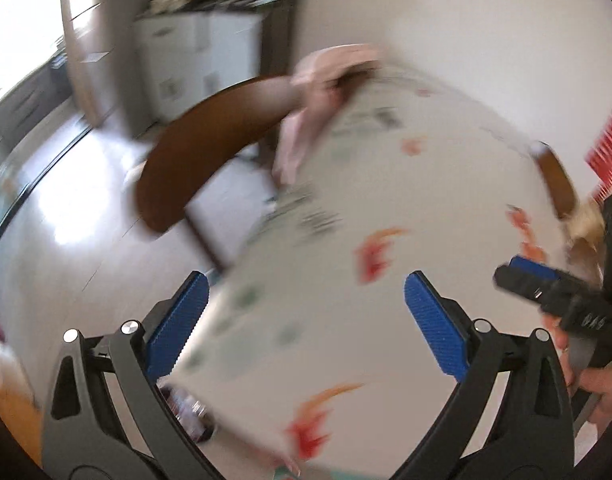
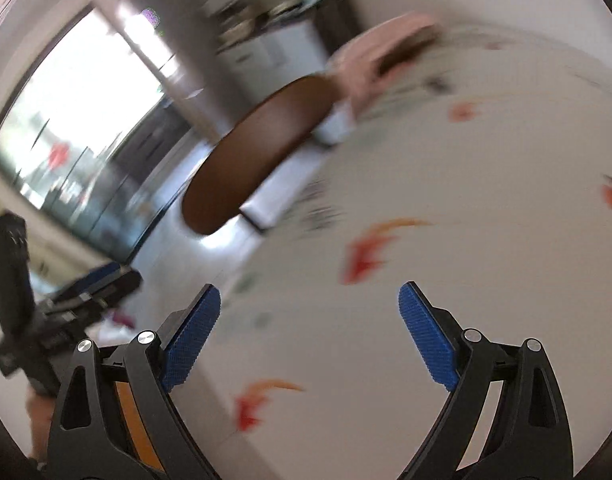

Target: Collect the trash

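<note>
Both tongs, the left gripper (image 1: pixel 306 316) and right gripper (image 2: pixel 309 328), hang wide apart and empty over the fish-print tablecloth (image 1: pixel 385 200), so I judge slowing until the blur clears and trash shows is best.

The white tabletop (image 1: pixel 385 320) carries a red-and-orange goldfish print with faded green marks, a pink cloth (image 1: pixel 321 92) drapes a dark brown chair (image 1: pixel 210 148), and both grippers' pads (image 2: pixel 425 344) are blue.
</note>
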`<state>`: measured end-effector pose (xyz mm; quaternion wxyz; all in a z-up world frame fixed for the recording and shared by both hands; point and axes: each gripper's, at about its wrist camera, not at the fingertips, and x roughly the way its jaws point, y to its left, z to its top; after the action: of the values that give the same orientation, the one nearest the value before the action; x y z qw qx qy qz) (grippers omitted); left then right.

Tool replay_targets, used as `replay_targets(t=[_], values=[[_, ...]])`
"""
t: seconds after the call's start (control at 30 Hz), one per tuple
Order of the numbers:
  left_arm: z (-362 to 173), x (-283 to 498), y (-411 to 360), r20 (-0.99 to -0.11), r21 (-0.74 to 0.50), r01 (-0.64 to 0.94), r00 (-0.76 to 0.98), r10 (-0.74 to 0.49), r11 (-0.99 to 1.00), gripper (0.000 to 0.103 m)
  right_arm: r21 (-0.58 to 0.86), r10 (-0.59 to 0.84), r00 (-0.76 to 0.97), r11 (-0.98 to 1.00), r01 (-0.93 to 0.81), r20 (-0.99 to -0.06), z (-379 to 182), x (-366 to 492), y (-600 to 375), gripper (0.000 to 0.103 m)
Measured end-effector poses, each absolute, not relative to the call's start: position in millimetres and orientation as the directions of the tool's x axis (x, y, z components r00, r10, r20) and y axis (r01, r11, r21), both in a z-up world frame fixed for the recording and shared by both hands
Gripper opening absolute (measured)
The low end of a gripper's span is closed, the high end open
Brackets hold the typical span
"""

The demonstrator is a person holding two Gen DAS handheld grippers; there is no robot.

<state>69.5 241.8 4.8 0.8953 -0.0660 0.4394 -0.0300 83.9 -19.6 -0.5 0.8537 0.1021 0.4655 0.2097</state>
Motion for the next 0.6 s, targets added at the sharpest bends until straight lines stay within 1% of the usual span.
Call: replay_targets(t=[0.1,0.3,0.43,0.6], values=[[13,91,180,-0.773,-0.147,0.116,0.607,-0.187,0.982,0.096,0.337,0.376,0.533,0.925,-0.173,-0.758,-4,71,-82,0.09],[14,107,87,-0.783,-0.129,0.291,0.557,-0.278,0.948,0.096,0.321,0.276,0.589,0.947,-0.029,-0.76,-4,48,-153,0.09],[17,113,56,-0.783,-0.12,0.368,0.535,-0.316,0.922,0.096,0.338,0.235,0.628,0.94,0.048,-0.742,3,41,-179,0.09],[27,116,24,-0.762,-0.113,0.475,0.522,-0.383,0.873,0.096,0.332,0.174,0.667,0.936,0.117,-0.724,7,36,-194,0.09]])
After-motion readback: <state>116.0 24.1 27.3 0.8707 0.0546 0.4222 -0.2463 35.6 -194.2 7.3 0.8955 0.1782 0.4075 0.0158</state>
